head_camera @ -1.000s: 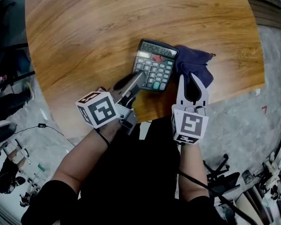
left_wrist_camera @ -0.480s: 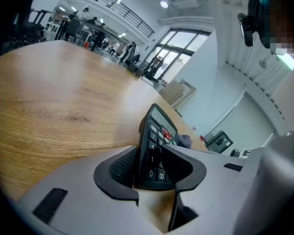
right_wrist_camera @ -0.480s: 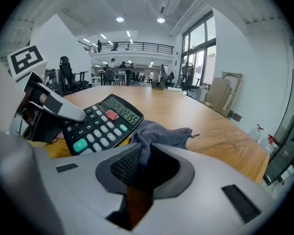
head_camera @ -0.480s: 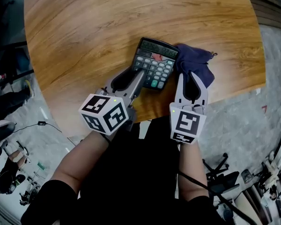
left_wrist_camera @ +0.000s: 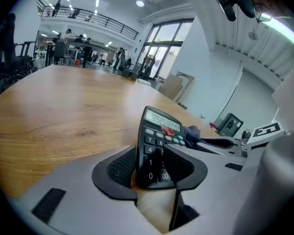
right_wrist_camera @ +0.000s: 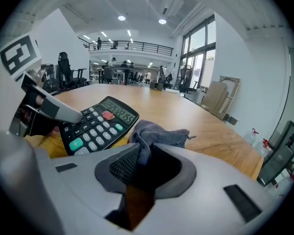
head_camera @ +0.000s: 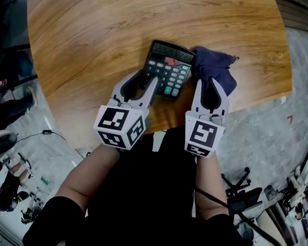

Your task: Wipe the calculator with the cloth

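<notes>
- The calculator (head_camera: 167,68) lies keys upward close to the near edge of the desk (head_camera: 92,35), a little right of its middle. The cloth (head_camera: 215,70) is bunched against its right side.
- Our right gripper (head_camera: 209,83) has its jaws pinched on the near end of the cloth. The rest of the fabric trails forward on the wood beside the calculator.
- Our left gripper (head_camera: 145,77) straddles the calculator's near left corner, and its jaws have just been opening. One jaw lies over the lowest keys (left_wrist_camera: 156,168), while the other stands off the left side with a gap showing. We judge that nothing is clamped there.
- We take the step in hand to be bringing the cloth onto the calculator.
- To do it well, we would first steady the body. The left jaws could bear on that corner again or press it down, so the light case does not skate.
- We would lift the cloth just clear of the wood and carry it left over the display (head_camera: 169,50). A fold should stay under the jaw tips, so fabric rather than hard plastic meets the face.
- Strokes are best kept light and run sideways or away from us, since the near edge of the desk is close.
</notes>
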Action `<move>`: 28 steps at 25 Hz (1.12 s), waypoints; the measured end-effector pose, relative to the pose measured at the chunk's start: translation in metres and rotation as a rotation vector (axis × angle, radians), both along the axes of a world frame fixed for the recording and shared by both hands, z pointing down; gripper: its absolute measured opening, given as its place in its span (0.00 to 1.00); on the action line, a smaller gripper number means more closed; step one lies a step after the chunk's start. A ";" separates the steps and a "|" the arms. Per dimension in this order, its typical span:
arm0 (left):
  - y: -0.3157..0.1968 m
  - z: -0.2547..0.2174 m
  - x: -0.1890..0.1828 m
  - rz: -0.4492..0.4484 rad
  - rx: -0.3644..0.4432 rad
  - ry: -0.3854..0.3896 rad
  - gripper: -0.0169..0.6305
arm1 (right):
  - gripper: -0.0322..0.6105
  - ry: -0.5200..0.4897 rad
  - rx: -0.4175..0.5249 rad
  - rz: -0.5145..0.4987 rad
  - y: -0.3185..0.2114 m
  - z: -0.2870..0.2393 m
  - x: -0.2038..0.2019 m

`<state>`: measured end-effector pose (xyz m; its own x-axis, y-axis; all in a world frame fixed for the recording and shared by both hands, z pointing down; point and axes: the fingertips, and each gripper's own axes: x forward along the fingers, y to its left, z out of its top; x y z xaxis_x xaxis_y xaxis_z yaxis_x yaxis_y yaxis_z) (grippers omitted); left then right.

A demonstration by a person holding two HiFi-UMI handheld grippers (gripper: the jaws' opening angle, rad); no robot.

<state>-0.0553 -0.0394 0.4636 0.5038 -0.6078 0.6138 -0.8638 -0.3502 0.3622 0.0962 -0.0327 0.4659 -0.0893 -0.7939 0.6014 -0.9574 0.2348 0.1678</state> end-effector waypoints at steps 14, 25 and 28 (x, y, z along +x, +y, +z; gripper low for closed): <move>0.001 -0.017 -0.007 -0.026 0.048 -0.018 0.28 | 0.15 -0.019 0.035 -0.014 0.007 -0.024 0.003; 0.005 -0.097 0.006 -0.023 0.180 0.024 0.25 | 0.16 -0.055 0.129 -0.050 0.009 -0.103 -0.007; 0.008 -0.119 0.009 -0.036 0.215 0.025 0.17 | 0.16 -0.077 0.161 -0.069 0.012 -0.128 -0.015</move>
